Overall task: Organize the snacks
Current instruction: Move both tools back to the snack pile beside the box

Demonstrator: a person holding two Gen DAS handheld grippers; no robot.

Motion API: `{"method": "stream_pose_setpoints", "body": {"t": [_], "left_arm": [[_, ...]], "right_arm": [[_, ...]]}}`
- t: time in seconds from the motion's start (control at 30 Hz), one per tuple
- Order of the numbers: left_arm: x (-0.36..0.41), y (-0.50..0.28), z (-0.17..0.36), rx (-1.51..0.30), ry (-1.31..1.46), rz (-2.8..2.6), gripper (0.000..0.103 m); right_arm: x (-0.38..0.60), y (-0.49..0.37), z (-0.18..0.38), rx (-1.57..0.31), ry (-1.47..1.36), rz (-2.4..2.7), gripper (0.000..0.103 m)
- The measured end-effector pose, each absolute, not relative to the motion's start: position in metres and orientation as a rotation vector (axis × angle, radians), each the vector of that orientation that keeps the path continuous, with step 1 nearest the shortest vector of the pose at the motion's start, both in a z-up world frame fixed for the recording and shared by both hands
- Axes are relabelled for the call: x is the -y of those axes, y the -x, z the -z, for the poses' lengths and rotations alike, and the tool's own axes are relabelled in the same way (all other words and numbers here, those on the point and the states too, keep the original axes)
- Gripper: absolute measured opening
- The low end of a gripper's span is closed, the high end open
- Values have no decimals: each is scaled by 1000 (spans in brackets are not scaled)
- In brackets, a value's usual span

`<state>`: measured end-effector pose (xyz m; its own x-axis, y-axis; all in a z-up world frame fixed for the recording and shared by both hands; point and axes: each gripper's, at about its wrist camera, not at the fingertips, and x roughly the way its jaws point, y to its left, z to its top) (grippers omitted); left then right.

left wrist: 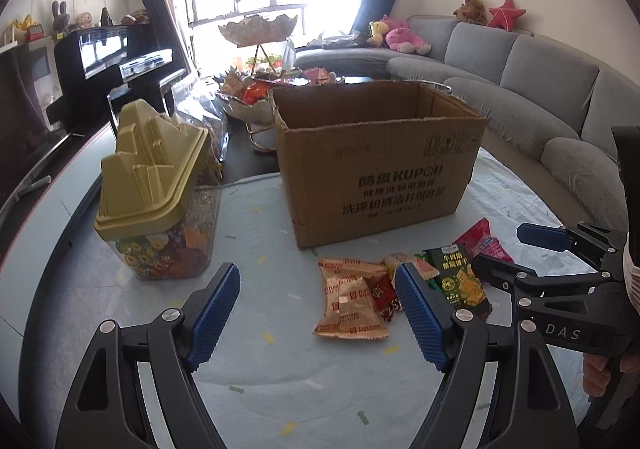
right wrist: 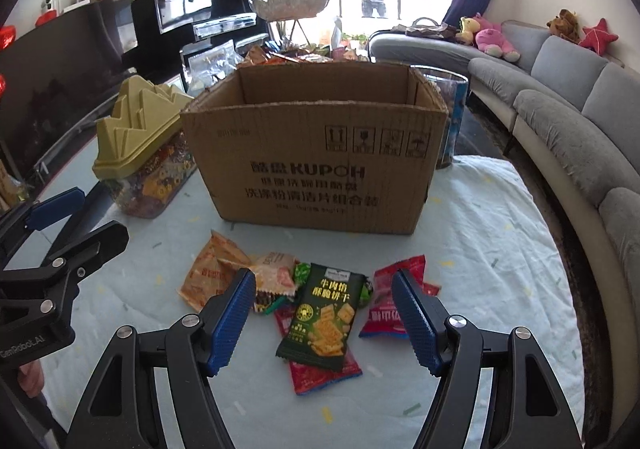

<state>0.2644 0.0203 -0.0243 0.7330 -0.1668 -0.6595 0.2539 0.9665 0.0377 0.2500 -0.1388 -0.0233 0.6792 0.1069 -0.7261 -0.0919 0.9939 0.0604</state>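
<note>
Left claw (left wrist: 318,277): spread wide, pads touching nothing, tilted down over the pale cloth of the tabletop (left wrist: 280,389). Just ahead of its tips and a little toward its right finger, two beige-orange packets (left wrist: 352,301), overlapping, flat on the cloth.

Right claw (right wrist: 324,277): likewise gaping, nothing pinched, aimed down at the dark green cracker packet (right wrist: 324,317), which lies straight ahead between the two fingers, on top of a red packet (right wrist: 320,373). Another red packet (right wrist: 388,301) beside the right finger; small wrapped sweets tucked under the heap near the left finger.

Likely reason for the wide jaws: ready to straddle a flat packet from above, one claw per packet. Loose snacks all in one pile short of the cardboard box (right wrist: 316,169), directly beyond both claws, top flaps gone or folded away, mouth open; probably the place meant for them, inside not visible from here.

Around: clear jar with a yellow-green stepped lid (left wrist: 160,209), beyond and left of the left claw, full of coloured items, well clear of the pile. Grey sofa (right wrist: 560,109) off to the right, tiered dish stand (left wrist: 260,29) behind the box.

In the way: mostly the overlap of packets, so risk of pinching two at once; also both claws close side by side, and the near wall of the box to be cleared on any lift.
</note>
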Motion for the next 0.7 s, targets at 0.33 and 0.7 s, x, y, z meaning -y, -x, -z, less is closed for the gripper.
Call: {"method": "stream_pose_setpoints", "body": {"t": [0.33, 0.7], "left_arm": [[-16, -276, 66, -807, -140, 246, 80], [-12, -308, 92, -870, -111, 269, 80]], "right_arm": [[140, -257, 59, -921, -54, -88, 71], [135, -274, 76, -973, -55, -64, 71]]}}
